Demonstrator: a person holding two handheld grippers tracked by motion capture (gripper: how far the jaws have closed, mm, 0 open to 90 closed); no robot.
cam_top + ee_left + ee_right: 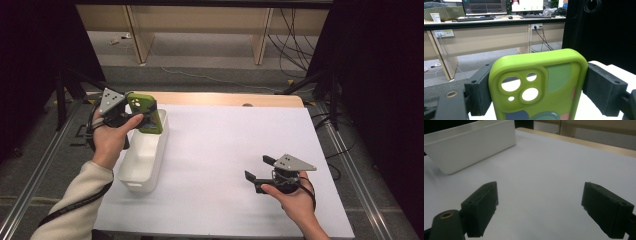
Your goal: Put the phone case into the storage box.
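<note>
A lime-green phone case (145, 113) with camera cut-outs and coloured patches (537, 87) is held upright above the far end of a white rectangular bin (134, 172). My left gripper (134, 117) is shut on the case, its two black jaws pressing on the case's long sides. My right gripper (258, 171) rests low over the white table sheet at the front right, open, with nothing between its black fingers (482, 206). The bin (466, 147) lies some way ahead of it to the left.
A white sheet (225, 145) covers the table, with a wooden edge strip (225, 98) at the far side. Metal rails (350, 165) run along both sides. Desk legs and cables (295, 45) stand on the floor beyond.
</note>
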